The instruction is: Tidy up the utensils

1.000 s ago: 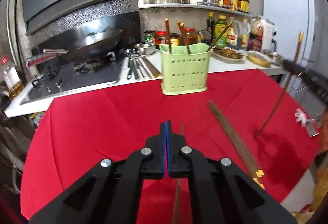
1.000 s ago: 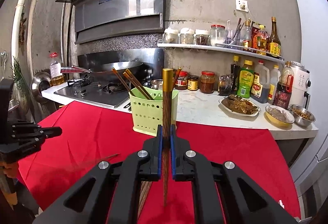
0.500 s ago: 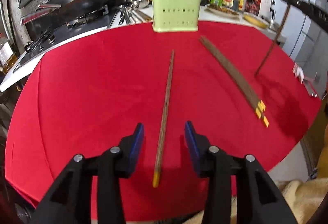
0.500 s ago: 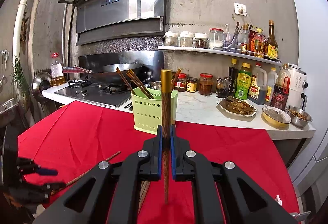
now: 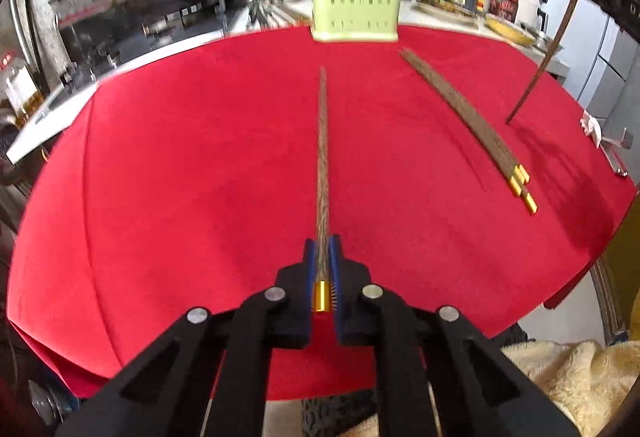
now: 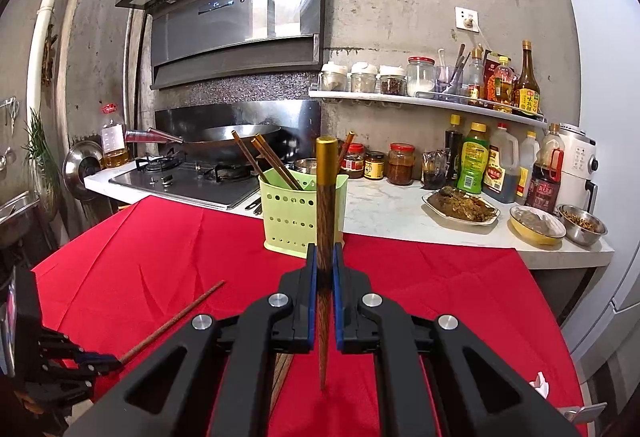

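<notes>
Your left gripper (image 5: 322, 261) has its blue pads (image 5: 309, 269) pressed against both sides of a single chopstick (image 5: 322, 157), gripping it just ahead of its gold cap; the stick lies flat on the red tablecloth (image 5: 180, 157) and points toward the green utensil holder (image 5: 355, 7) at the table's far edge. Your right gripper (image 6: 325, 269) is clamped on another chopstick (image 6: 325, 205), held upright above the cloth with its gold end up and its tip down. A bundle of chopsticks (image 5: 468, 125) rests on the cloth to the right, well apart from your left fingers. The holder already has several chopsticks standing in it.
</notes>
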{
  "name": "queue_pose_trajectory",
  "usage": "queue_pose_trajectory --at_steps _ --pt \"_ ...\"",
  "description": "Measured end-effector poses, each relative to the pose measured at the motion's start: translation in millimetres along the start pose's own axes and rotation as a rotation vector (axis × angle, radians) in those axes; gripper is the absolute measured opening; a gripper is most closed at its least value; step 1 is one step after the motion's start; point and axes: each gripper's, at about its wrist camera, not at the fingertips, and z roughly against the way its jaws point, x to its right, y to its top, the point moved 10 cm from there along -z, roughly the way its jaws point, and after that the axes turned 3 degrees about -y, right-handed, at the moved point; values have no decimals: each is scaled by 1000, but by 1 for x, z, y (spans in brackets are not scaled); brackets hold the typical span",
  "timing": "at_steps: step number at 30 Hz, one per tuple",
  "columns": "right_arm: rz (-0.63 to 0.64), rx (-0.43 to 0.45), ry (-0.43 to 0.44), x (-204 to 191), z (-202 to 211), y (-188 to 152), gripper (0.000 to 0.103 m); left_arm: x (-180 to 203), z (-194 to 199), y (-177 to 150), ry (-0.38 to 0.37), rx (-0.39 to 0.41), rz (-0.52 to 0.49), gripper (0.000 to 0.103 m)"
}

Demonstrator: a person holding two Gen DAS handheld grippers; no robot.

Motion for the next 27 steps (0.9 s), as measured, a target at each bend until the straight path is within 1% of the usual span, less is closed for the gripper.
queue_pose_trajectory --at_steps 2,10,13,16,20,23,27 --pt "-2 1 -4 2 2 0 7 -1 12 16 -13 46 10 7" --pt "-17 11 -8 6 5 5 7 -7 85 107 -36 324 15 6" --pt "-17 10 -9 7 5 5 7 -3 104 132 -31 385 1 6" --pt "-20 6 -14 9 4 5 7 -1 115 153 -25 421 -14 6" --pt "-25 -4 -20 13 1 5 7 2 117 174 -34 434 -29 6" --pt "-31 -12 -22 14 -3 5 7 9 114 191 -52 417 -51 6" --pt "-35 -17 -26 17 -10 6 7 13 107 206 -59 405 -68 6"
